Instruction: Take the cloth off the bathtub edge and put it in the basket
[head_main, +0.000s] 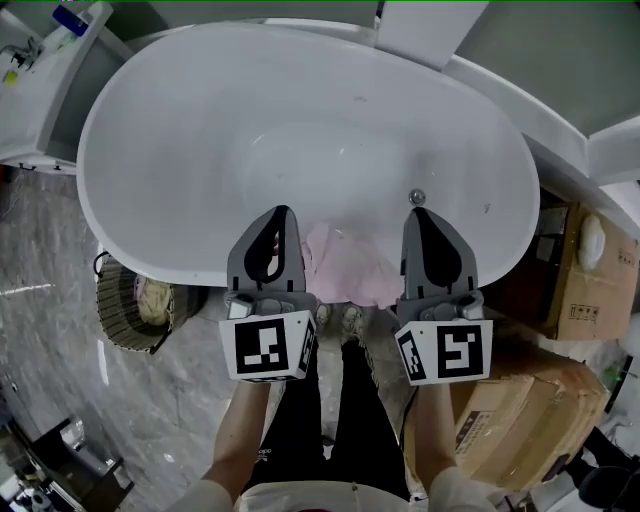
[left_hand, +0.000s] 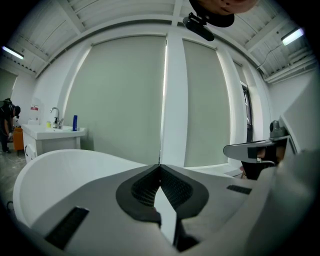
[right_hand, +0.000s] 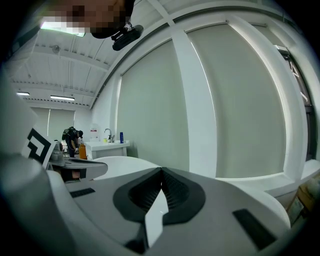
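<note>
A pale pink cloth (head_main: 347, 266) hangs over the near rim of the white bathtub (head_main: 180, 262), between my two grippers. My left gripper (head_main: 283, 211) hovers just left of the cloth, its jaws shut with nothing in them. My right gripper (head_main: 416, 213) is held just right of the cloth, also shut and empty. A woven basket (head_main: 116, 310) stands on the floor at the left, under the tub's rim, with something pale inside. In the left gripper view the left gripper (left_hand: 160, 166) points level over the tub; in the right gripper view the right gripper (right_hand: 161, 170) does the same.
Cardboard boxes (head_main: 520, 415) stand at the right, beside the person's legs (head_main: 330, 420). A white washstand (head_main: 45, 75) with bottles is at the far left. The floor is grey marble (head_main: 50, 350). A drain fitting (head_main: 417, 197) sits on the tub wall.
</note>
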